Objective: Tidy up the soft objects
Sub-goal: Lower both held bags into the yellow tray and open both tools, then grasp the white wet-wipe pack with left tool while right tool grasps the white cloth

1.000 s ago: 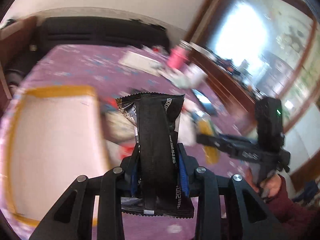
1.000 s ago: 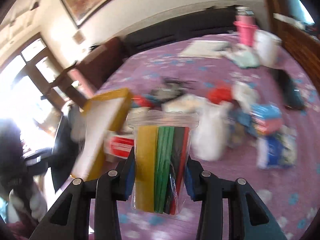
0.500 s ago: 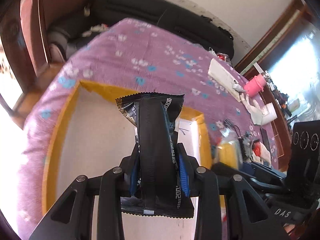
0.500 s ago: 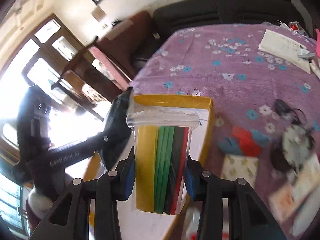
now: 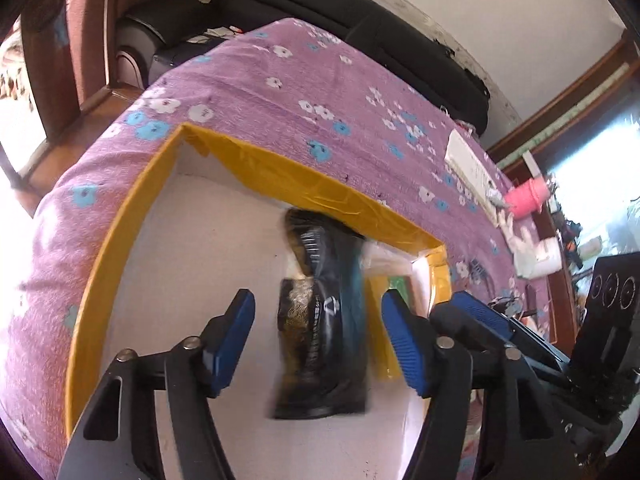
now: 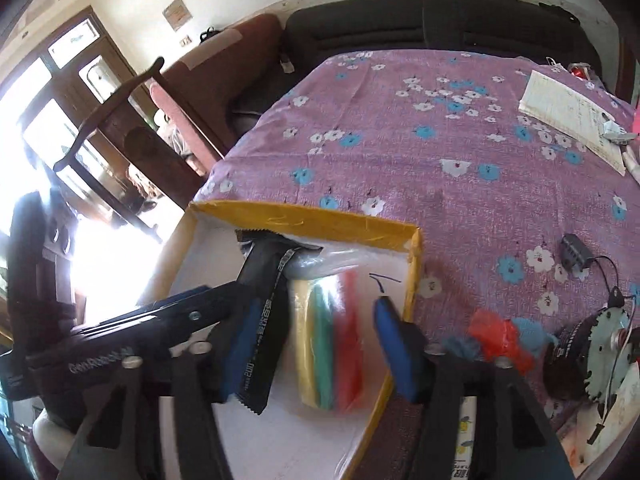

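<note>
A black snack packet (image 5: 320, 320) hangs blurred between the blue pads of my left gripper (image 5: 318, 340), whose jaws are opening and no longer press it. It is dropping into the yellow-rimmed white box (image 5: 320, 184). My right gripper (image 6: 320, 344) is opening too. Its clear zip bag (image 6: 328, 332) of yellow, green and red pieces, also blurred, falls loose between the pads in the same box (image 6: 304, 220). The black packet (image 6: 264, 308) lies just left of that bag. The two grippers stand side by side over the box's right end.
The box sits on a purple flowered cloth (image 6: 440, 152). Right of it lie red and blue soft items (image 6: 496, 336), a round clock-like disc (image 6: 612, 344) and a small black device (image 6: 576, 252). A white notebook (image 6: 572, 116) and pink cup (image 5: 528, 196) are farther back.
Both grippers swung over the box and sank. Their jaws have opened, letting go of the black packet and the zip bag, which now drop into the box.
</note>
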Available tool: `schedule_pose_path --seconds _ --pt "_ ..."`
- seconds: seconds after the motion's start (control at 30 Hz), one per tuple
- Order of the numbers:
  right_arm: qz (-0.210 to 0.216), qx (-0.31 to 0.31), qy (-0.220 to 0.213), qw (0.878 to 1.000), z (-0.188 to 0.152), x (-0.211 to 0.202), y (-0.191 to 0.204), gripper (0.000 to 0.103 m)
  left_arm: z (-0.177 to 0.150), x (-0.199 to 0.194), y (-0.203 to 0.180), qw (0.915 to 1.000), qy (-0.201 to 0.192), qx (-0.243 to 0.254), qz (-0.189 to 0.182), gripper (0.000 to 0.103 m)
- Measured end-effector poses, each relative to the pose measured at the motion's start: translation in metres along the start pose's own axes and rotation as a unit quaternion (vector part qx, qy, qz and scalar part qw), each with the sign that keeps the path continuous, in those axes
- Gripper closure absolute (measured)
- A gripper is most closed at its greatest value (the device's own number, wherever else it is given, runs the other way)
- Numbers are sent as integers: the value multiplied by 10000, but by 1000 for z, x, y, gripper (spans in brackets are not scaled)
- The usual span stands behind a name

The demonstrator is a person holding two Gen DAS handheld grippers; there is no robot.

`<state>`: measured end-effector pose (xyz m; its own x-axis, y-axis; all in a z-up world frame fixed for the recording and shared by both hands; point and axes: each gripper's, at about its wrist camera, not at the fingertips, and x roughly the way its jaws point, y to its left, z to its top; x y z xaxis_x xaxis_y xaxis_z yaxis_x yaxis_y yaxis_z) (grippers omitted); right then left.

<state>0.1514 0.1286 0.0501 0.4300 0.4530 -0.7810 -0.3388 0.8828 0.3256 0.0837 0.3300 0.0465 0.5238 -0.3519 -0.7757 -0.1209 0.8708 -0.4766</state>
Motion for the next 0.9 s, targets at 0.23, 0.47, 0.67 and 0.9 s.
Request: schedule_pose_path --seconds 0.23,0.47,0.67,0.9 --pt "-22 1 -442 9990 -20 -73 -20 31 -27 -51 -41 9978 -458 483 31 28" --pt "-699 147 -730 9948 -88 -143 -80 23 -91 -54 -126 9852 -280 1689 -90 20" --pt "-1010 904 -728 9881 -149 -187 -155 23 -162 -1 -204 9422 222 3315 429 20" --pt "-935 1476 -1003 9795 -192 -236 -209 23 -199 46 -224 9122 722 3761 1457 15"
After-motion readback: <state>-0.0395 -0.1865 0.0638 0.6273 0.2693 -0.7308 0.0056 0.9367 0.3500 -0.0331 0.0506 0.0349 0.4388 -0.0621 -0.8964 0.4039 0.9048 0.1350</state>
